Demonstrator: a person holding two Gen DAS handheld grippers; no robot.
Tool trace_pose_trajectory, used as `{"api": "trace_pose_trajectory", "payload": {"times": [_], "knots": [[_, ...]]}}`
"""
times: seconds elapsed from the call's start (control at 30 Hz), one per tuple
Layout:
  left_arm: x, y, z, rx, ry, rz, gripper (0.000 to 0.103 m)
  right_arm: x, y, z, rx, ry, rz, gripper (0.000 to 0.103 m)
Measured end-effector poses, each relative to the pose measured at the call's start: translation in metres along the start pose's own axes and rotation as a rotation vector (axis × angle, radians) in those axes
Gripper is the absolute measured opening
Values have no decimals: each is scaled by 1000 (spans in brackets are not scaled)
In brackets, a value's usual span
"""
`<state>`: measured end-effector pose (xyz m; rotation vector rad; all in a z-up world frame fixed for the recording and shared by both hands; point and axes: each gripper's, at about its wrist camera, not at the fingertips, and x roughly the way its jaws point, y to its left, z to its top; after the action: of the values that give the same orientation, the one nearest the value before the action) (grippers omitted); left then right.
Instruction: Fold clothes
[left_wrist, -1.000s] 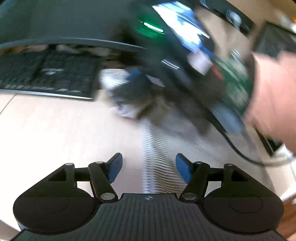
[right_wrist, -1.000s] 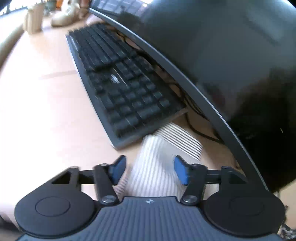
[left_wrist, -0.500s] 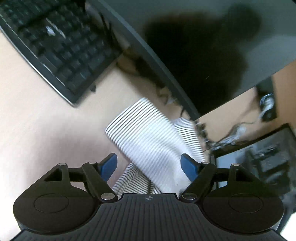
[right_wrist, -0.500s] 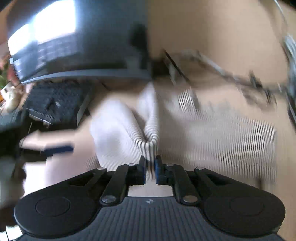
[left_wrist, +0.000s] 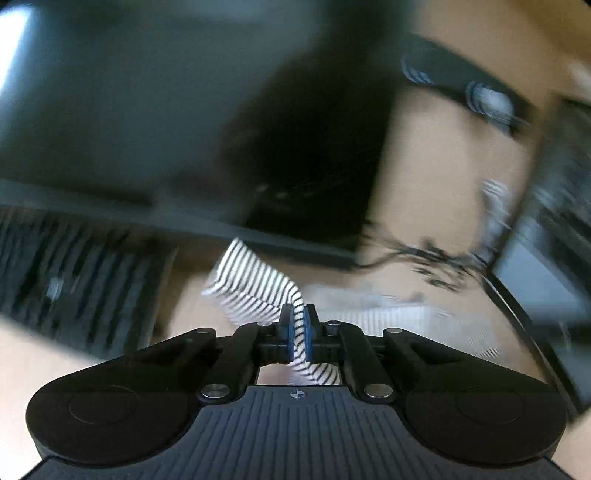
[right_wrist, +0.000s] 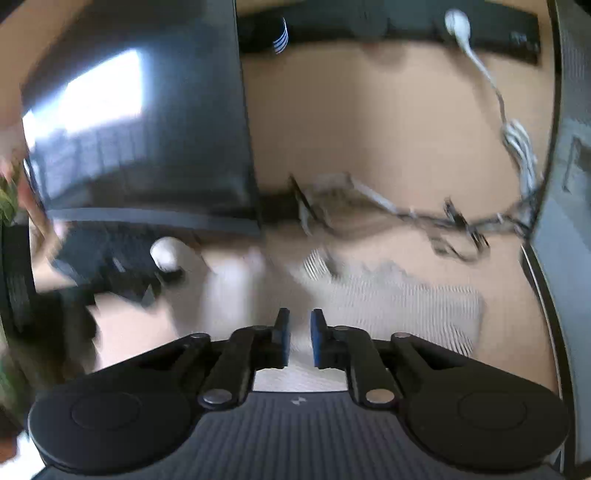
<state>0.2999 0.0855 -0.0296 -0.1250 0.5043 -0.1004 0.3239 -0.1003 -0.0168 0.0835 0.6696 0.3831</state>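
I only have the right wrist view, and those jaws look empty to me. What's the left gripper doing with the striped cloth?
Observer: The left gripper is shut on the striped cloth, pinching a fold between its blue pads.
Operator: Is the pinched part lifted or flat?
Observer: Lifted. The fold rises from the desk into the jaws, and a strip hangs below them.
Operator: Where does the rest lie?
Observer: It spreads blurred across the desk to the right of the left gripper, in front of the tangled cables. The right gripper has its jaws opening, with nothing gripped.
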Motion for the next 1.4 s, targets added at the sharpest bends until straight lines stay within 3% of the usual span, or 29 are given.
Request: {"api": "trace_pose_trajectory", "payload": {"times": [0.13, 0.17, 0.3, 0.37, 0.4, 0.47, 0.5, 0.6, 0.67, 0.73, 0.8, 0.9, 0.97, 1.1, 1.4], "knots": [[-14, -44, -25, 261, -37, -78, 7, 6, 15, 30, 16, 23, 141, 42], [-17, -54, -32, 315, -43, -94, 7, 12, 23, 35, -9, 41, 156, 43], [-19, -73, -48, 394, -51, -150, 7, 43, 55, 39, -192, 128, 152, 59], [-18, -74, -49, 395, -50, -160, 6, 58, 65, 33, -250, 188, 143, 60], [-18, -72, -49, 392, -49, -161, 6, 67, 67, 28, -266, 213, 132, 60], [-19, -68, -49, 383, -43, -157, 7, 77, 65, 21, -262, 237, 121, 32], [-20, -65, -49, 368, -33, -163, 7, 80, 64, 18, -256, 247, 116, 10], [-28, -58, -42, 297, -7, -272, 12, 75, 68, 28, -232, 174, 91, 7], [-31, -65, -38, 293, 10, -360, 26, 58, 73, 52, -222, 67, 90, 7], [-28, -76, -33, 307, 34, -431, 54, 27, 76, 84, -209, -59, 114, 7], [-19, -87, -28, 316, 58, -473, 59, -3, 76, 115, -197, -170, 132, 6], [3, -98, -20, 347, 71, -472, 73, -30, 70, 144, -177, -260, 121, 6], [20, -92, -19, 352, 75, -402, 73, -37, 64, 148, -184, -307, 67, 6], [64, -48, -14, 235, 165, -208, 72, -26, 29, 134, -151, -283, -40, 6], [76, 13, -35, 111, 382, -279, 75, 53, -70, 27, 42, -68, -231, 6]]}}
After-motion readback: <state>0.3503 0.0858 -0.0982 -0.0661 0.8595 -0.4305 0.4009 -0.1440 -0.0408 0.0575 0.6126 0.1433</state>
